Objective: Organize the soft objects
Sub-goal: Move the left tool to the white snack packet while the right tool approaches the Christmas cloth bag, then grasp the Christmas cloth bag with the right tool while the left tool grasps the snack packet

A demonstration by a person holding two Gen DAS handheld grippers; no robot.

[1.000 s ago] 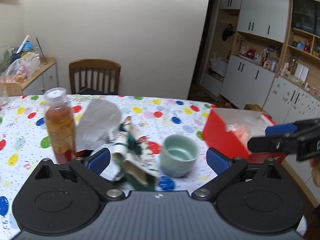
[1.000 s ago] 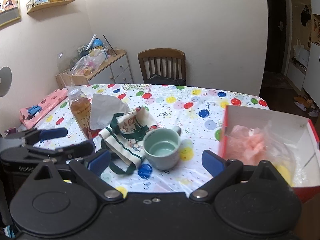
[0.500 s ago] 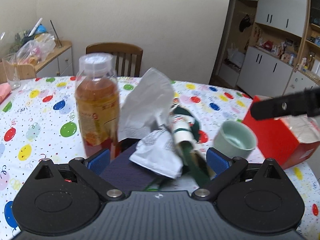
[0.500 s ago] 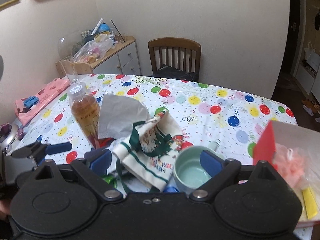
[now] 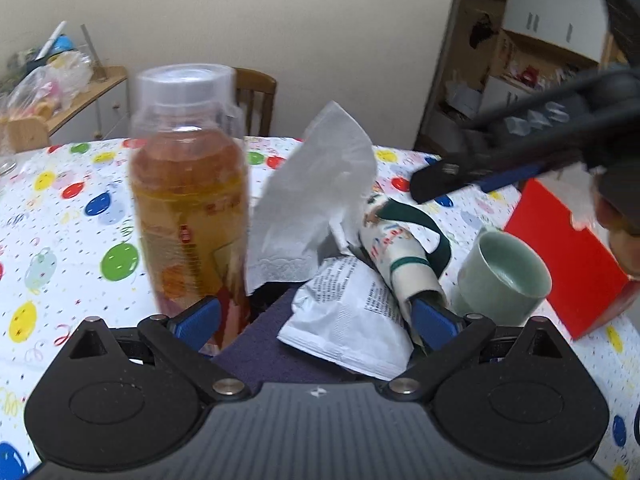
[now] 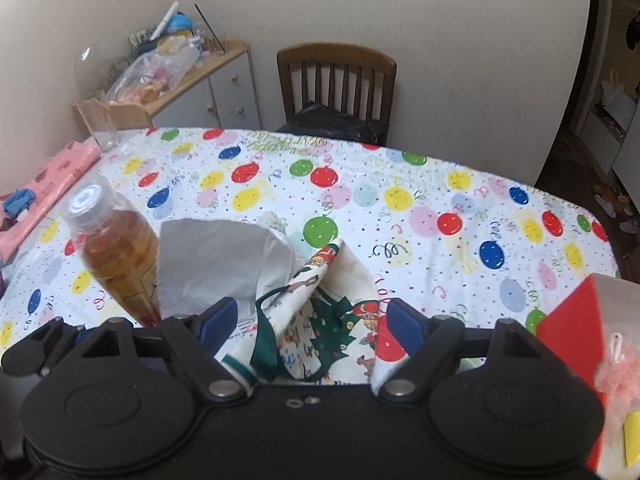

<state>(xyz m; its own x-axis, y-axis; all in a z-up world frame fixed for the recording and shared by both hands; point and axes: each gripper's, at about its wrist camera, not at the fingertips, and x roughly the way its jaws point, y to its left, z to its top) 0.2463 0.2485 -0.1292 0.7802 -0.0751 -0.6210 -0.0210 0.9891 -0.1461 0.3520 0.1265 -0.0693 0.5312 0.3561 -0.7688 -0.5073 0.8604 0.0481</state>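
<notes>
Now closer, right tongs (image 6: 308, 320) narrowing — printed cloth (image 6: 320, 320) between, ungripped.

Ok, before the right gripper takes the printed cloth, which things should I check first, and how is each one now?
1. Printed cloth between the right gripper fingers: ok. The jaws have just been closing, and the pads are not pressing yet.
2. Bottle clear of that gripper: cannot tell, it stands close by.
3. Tissue free of the cloth: not ok, they overlap.
4. Left gripper open and holding nothing: ok.
5. Cup apart from the cloth: cannot tell.
6. Red box open on top: ok.
</notes>
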